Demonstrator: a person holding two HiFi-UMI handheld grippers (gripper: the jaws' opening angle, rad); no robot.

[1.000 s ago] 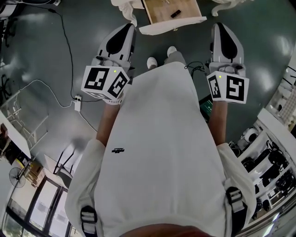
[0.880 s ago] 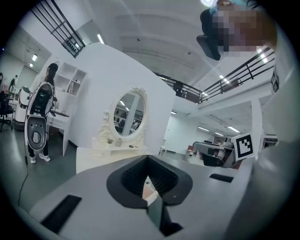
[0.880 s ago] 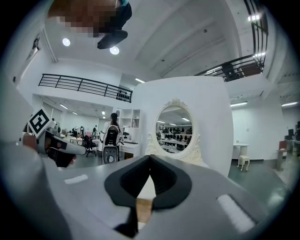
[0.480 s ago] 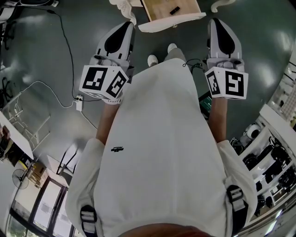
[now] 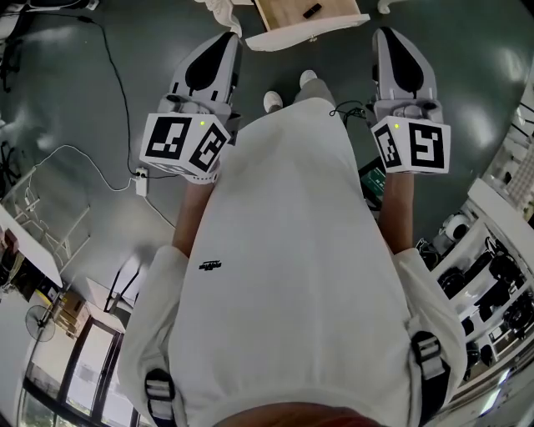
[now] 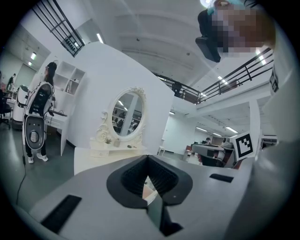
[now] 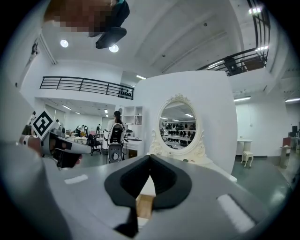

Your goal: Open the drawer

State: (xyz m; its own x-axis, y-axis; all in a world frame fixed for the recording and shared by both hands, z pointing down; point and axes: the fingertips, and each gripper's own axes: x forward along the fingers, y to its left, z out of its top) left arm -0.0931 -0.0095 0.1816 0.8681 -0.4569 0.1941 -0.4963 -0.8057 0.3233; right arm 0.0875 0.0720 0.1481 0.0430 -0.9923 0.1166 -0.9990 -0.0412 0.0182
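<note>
Head view: the drawer [image 5: 294, 38], pulled out of the dressing table's [image 6: 93, 157] front edge, has drifted to the frame's top and is now cut off; opening looks done. Left gripper [image 5: 227, 40] and right gripper [image 5: 385, 35], 2 closed empty claws, hang short of it. Inside, 1 small dark item [image 5: 312, 10] is unidentifiable.

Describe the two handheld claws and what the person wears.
The left claw and right claw are light grey, tapered shells, each with a black teardrop panel on top. Each carries a white cube printed with black square markers and showing a small green light. The person wears a white short-sleeved top.
</note>
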